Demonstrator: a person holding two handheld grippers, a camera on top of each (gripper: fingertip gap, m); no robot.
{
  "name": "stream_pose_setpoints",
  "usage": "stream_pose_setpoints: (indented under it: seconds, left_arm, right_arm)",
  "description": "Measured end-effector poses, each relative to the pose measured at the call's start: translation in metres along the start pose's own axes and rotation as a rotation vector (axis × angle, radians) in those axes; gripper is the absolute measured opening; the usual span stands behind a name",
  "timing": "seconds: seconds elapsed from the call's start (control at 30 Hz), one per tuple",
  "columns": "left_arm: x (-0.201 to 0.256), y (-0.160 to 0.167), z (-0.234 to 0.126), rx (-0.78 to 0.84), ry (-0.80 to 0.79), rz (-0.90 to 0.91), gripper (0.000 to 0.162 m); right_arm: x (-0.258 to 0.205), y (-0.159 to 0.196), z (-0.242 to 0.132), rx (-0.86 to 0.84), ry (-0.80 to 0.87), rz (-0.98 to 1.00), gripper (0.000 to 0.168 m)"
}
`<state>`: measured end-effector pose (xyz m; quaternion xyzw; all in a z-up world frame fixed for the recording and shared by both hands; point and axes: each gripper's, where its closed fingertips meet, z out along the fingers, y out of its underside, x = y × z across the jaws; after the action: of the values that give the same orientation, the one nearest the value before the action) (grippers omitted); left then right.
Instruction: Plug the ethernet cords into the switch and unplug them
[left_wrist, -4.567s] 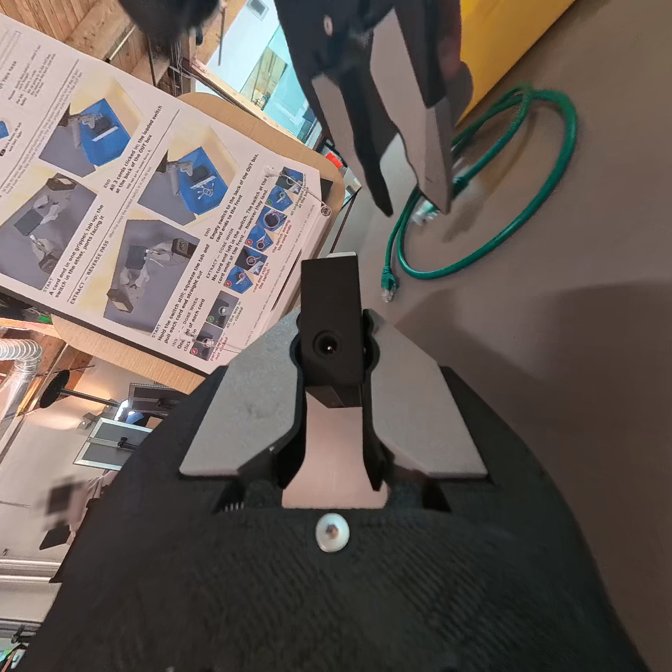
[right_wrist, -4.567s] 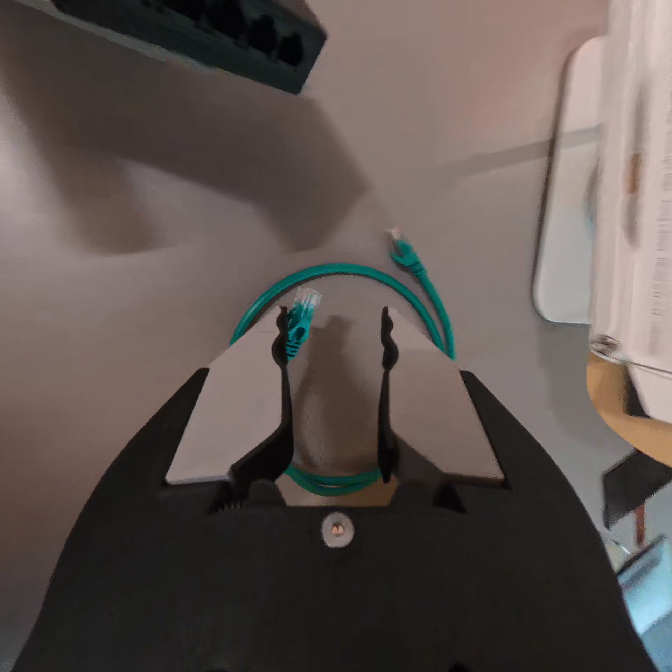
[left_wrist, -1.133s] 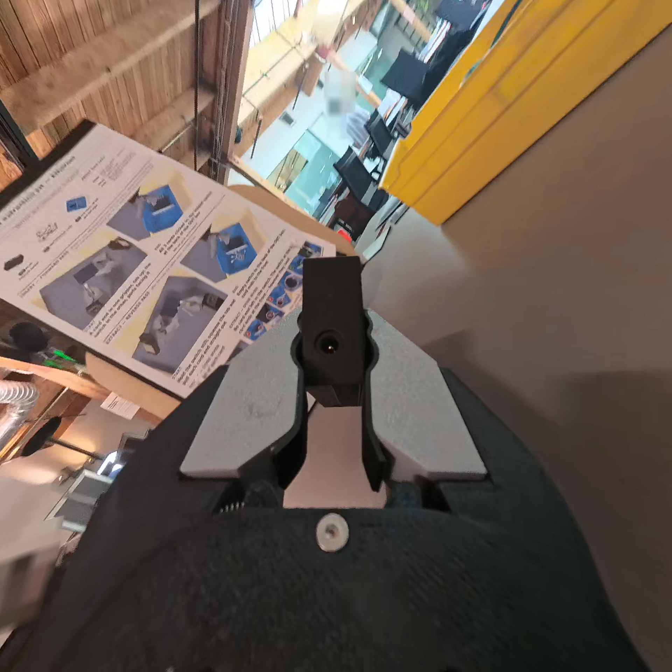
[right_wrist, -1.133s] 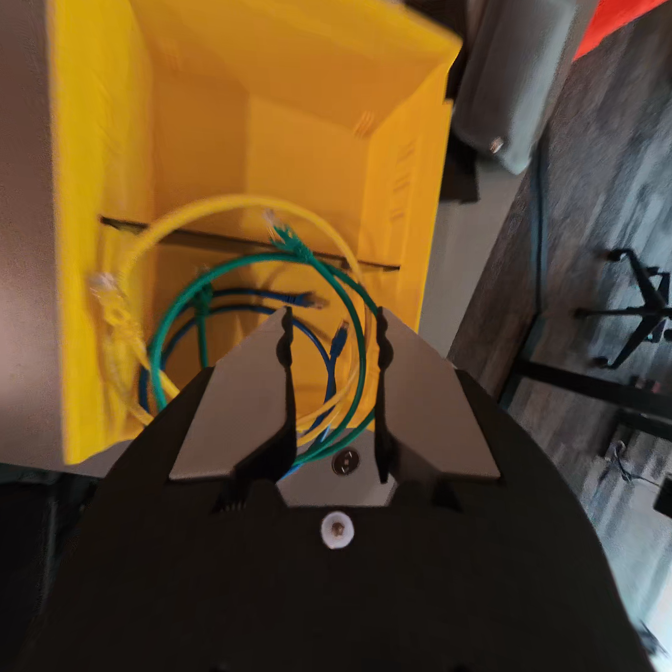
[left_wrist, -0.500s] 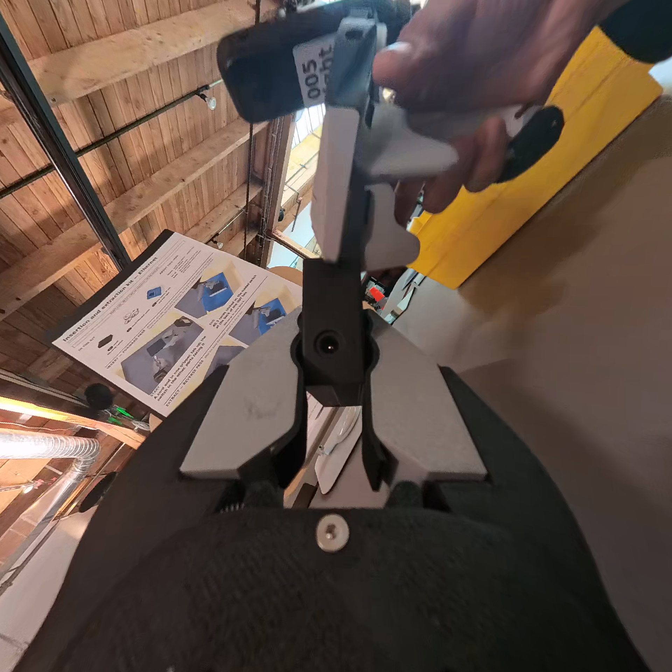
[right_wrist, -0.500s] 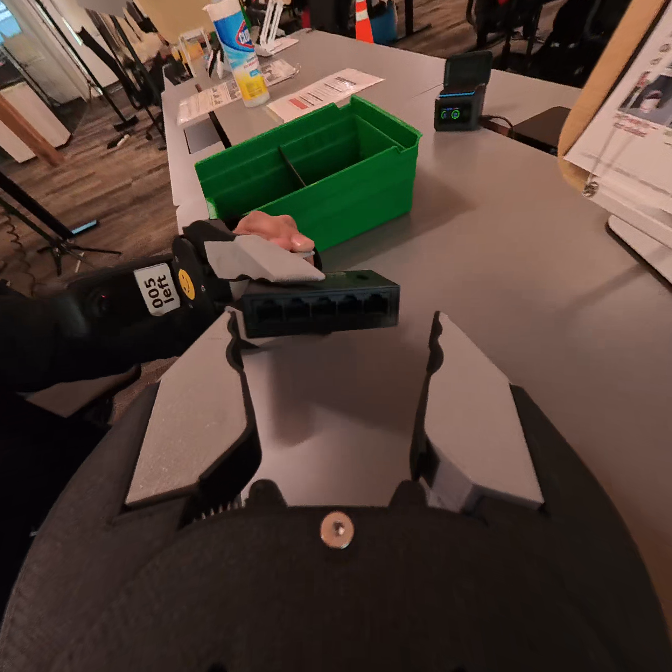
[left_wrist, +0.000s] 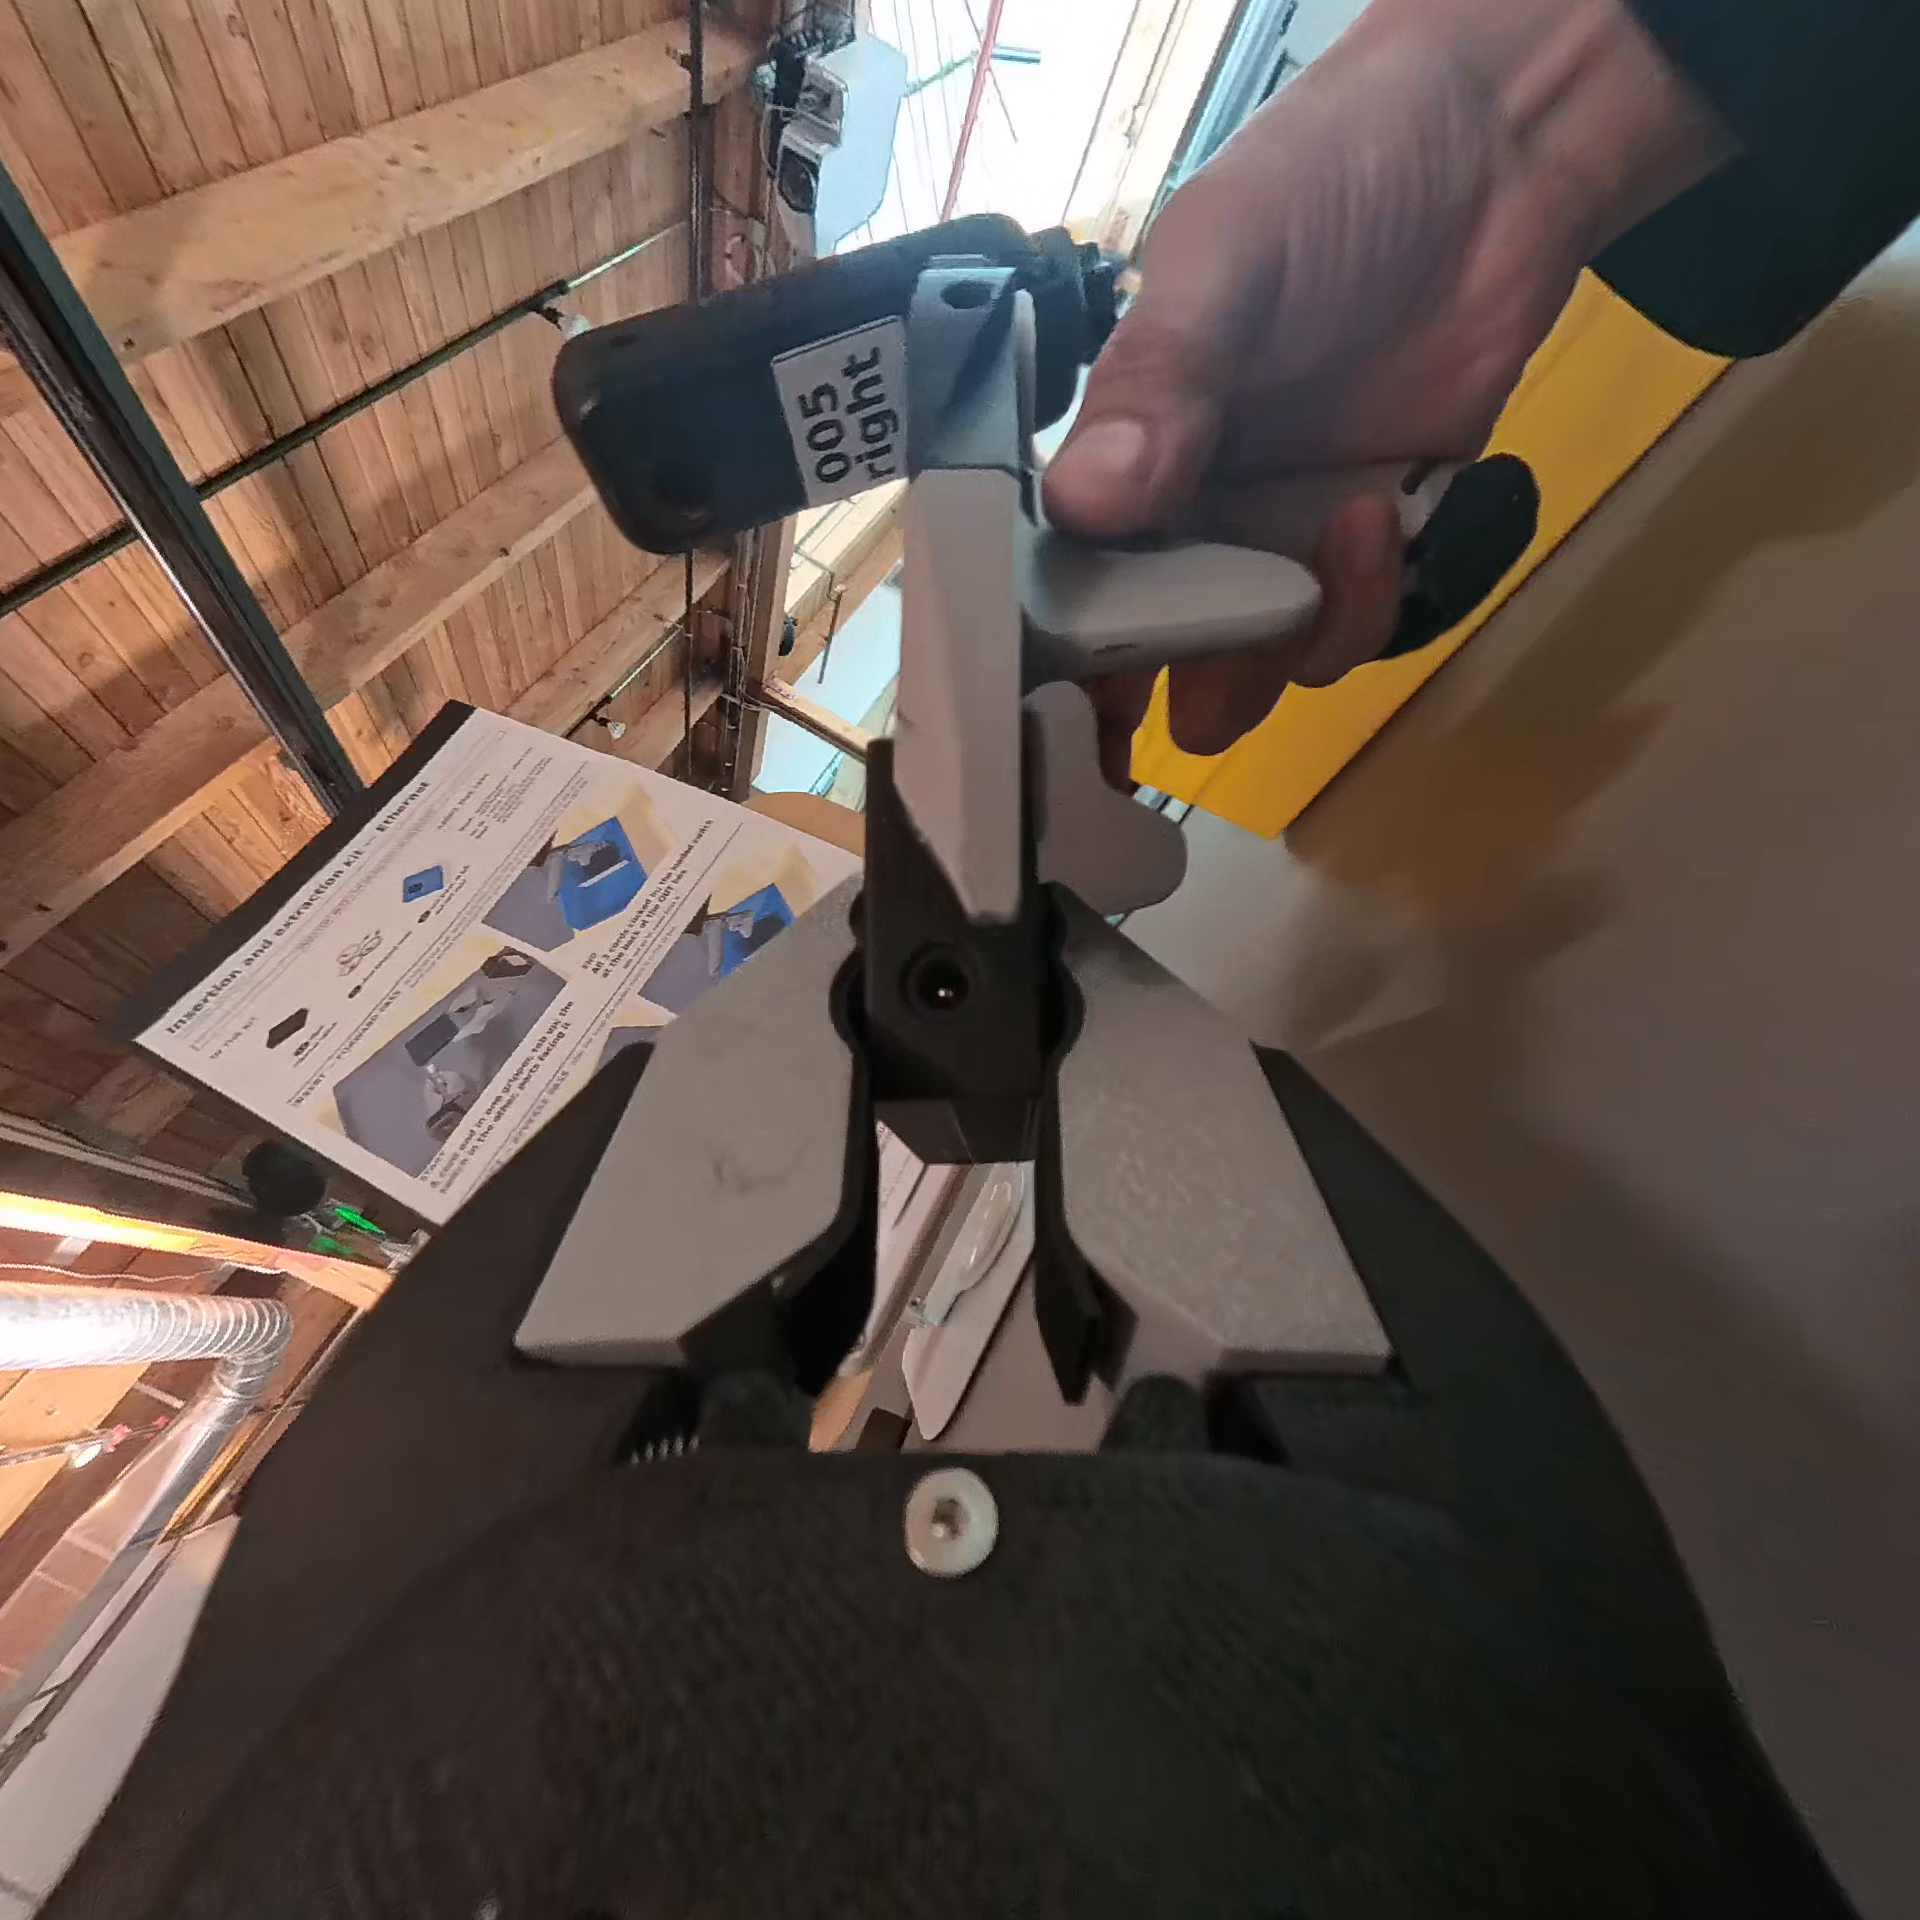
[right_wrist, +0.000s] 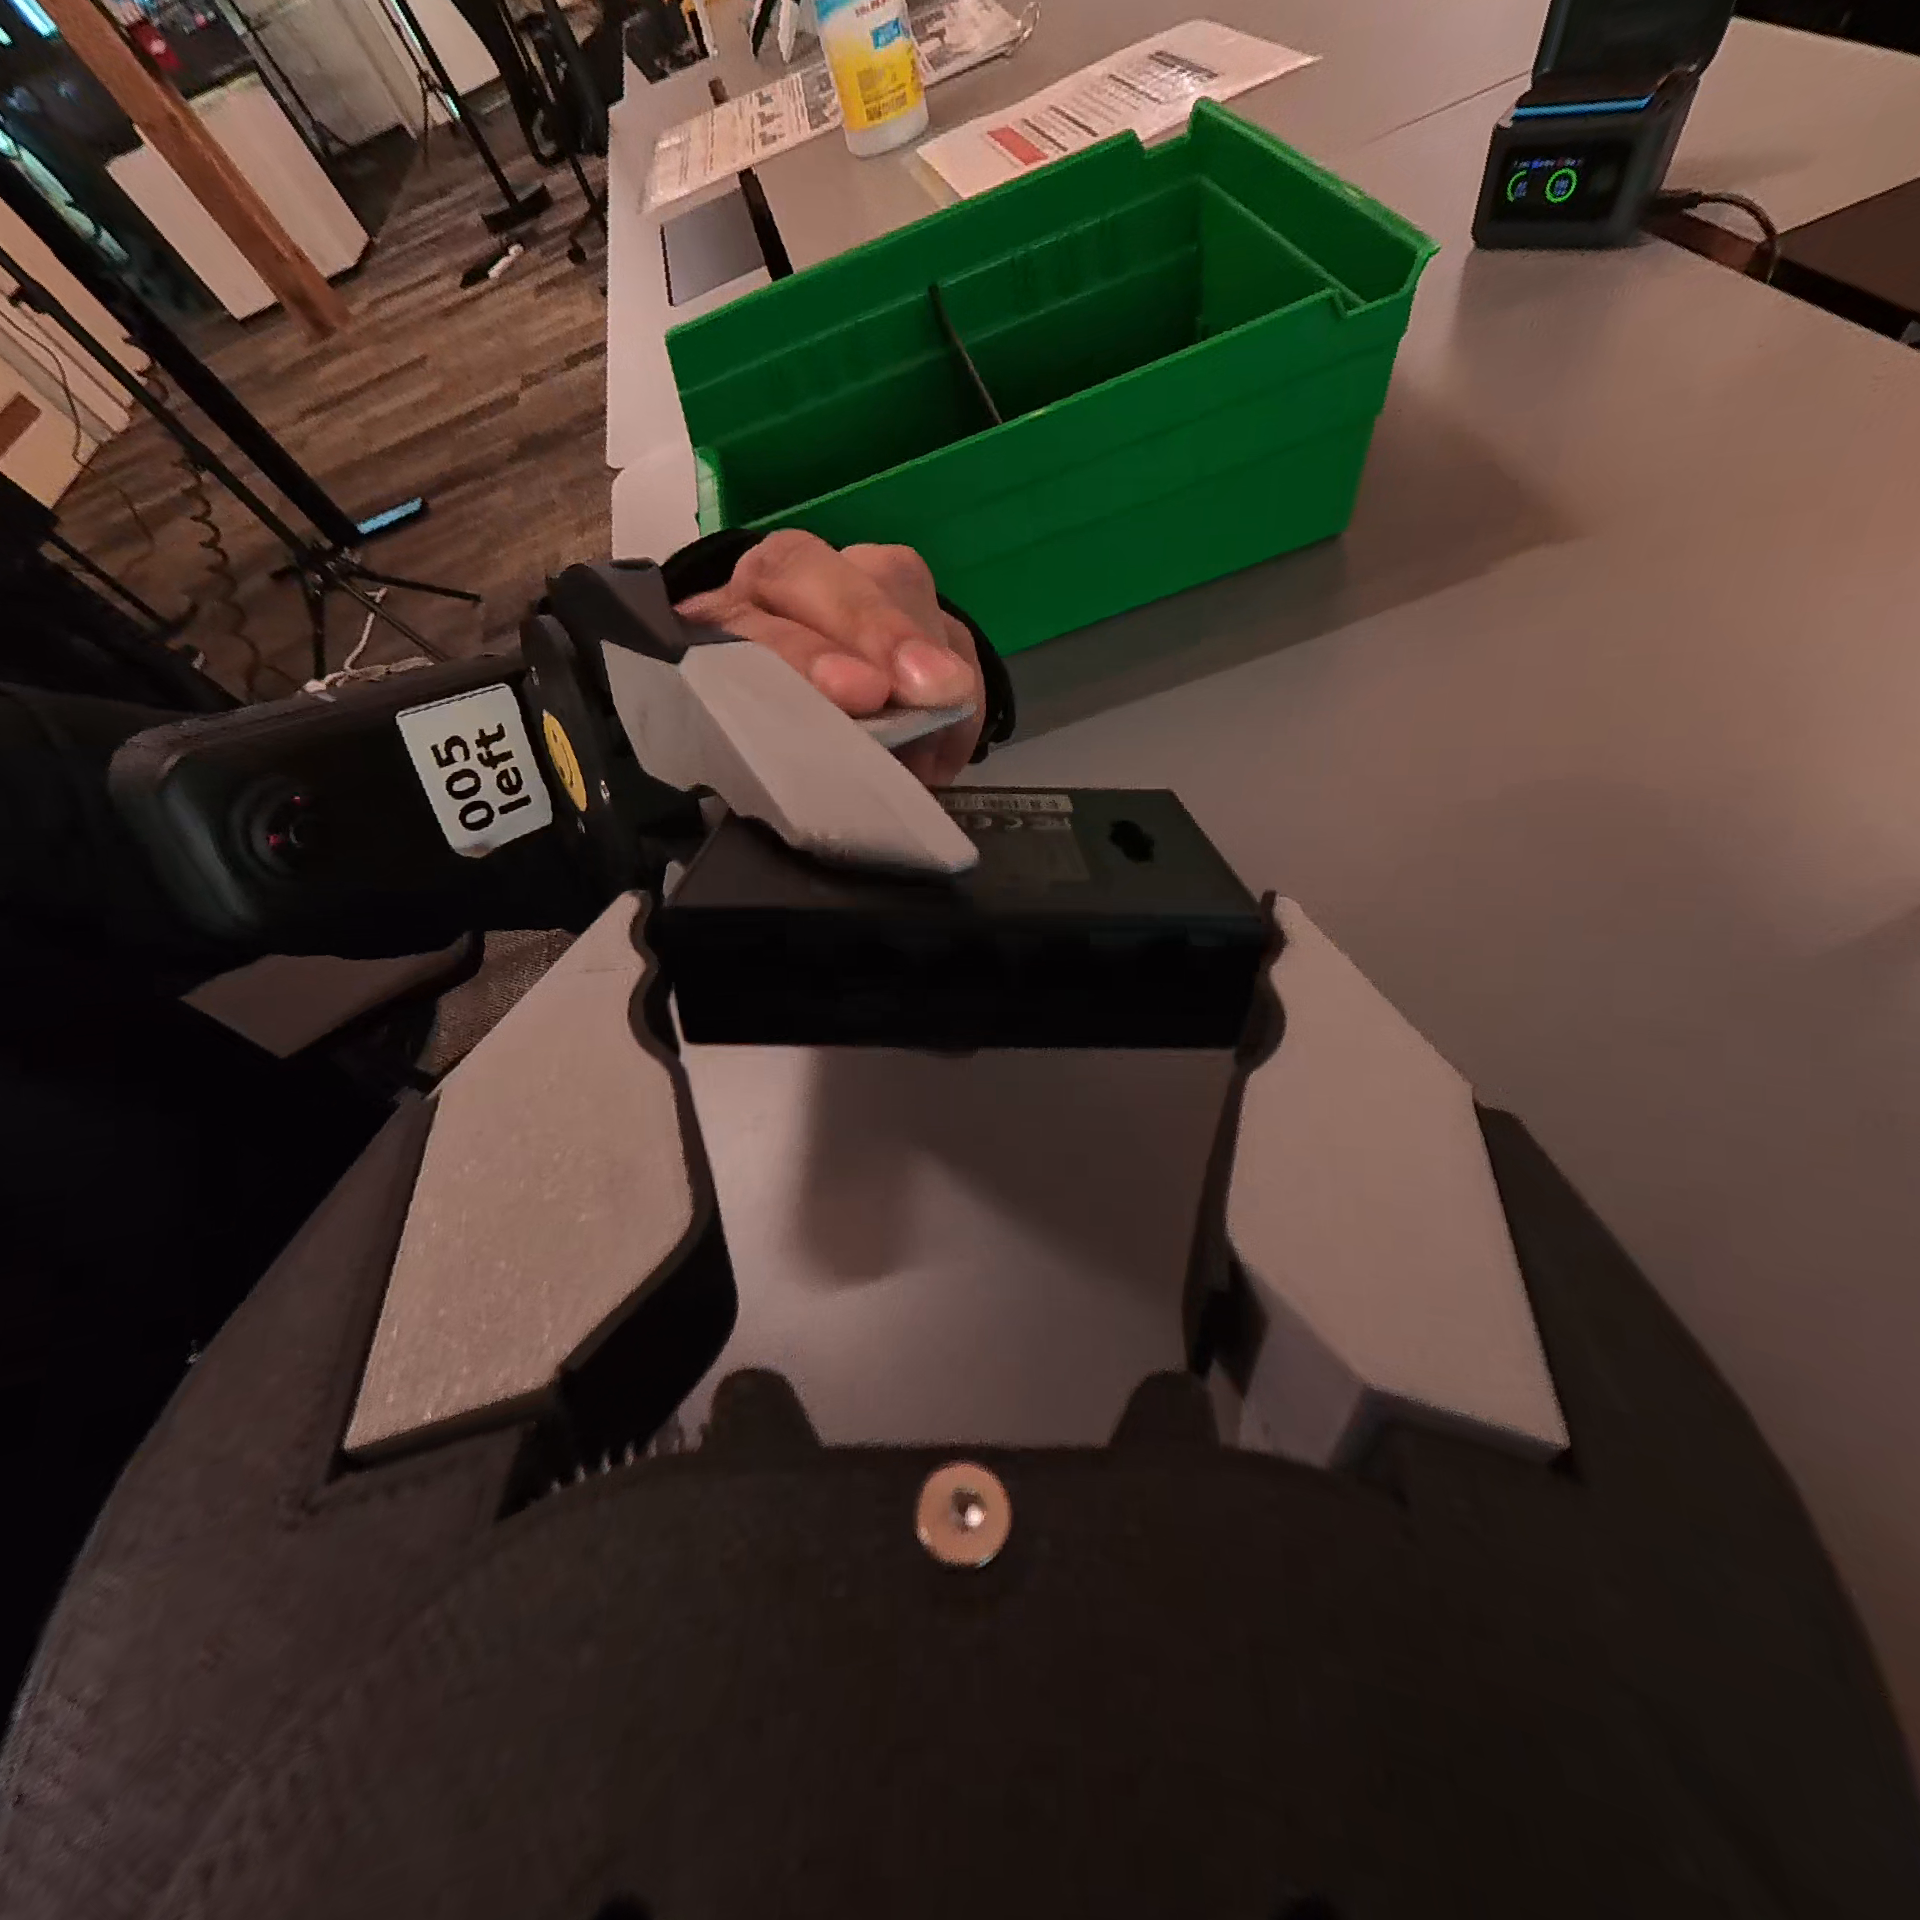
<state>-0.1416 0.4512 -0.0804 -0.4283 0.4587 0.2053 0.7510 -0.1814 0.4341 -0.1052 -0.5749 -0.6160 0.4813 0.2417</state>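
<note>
The black switch (right_wrist: 1091, 862) is held above the grey table (right_wrist: 1558, 831). My left gripper (left_wrist: 951, 987) is shut on its left end, which I see end on in the left wrist view (left_wrist: 940, 1039). In the right wrist view its upper finger (right_wrist: 821, 790) lies across the switch's top. My right gripper (right_wrist: 958, 935) is open wide, and its two fingertips bracket the switch's two ends. Whether they touch the switch I cannot tell. In the left wrist view the right gripper's fingers (left_wrist: 961, 727) reach down over the switch, held by a hand (left_wrist: 1403, 260). No cords are in view.
A green divided bin (right_wrist: 1039, 416) stands on the table just behind the switch. A yellow bin (left_wrist: 1351, 675) is at the far right of the left wrist view. An instruction sheet (left_wrist: 468, 935) stands on a board. A small black device (right_wrist: 1590, 156), a bottle (right_wrist: 873, 73) and papers lie farther back. The tips of both grippers are at nearly the same place.
My right gripper has swung from over the yellow bin with its cords to the switch and closed in until the switch sits between its fingertips. The switch has tilted, showing its top.
</note>
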Motion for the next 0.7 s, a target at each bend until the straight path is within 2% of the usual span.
stream_pose_setpoints:
  seconds: [0.23,0.6,0.7]
  left_arm:
    - [-0.001,-0.003,-0.001,0.003,-0.009,0.008,0.027]
    - [0.003,-0.004,-0.001,0.013,0.014,0.005,0.027]
    - [0.003,-0.009,-0.002,0.036,0.011,0.003,0.027]
  right_arm:
    - [-0.003,-0.004,-0.002,0.039,-0.023,0.004,0.103]
    - [-0.005,0.0,0.0,0.048,-0.047,0.018,0.108]
    - [-0.012,0.0,0.001,0.052,-0.101,0.039,0.11]
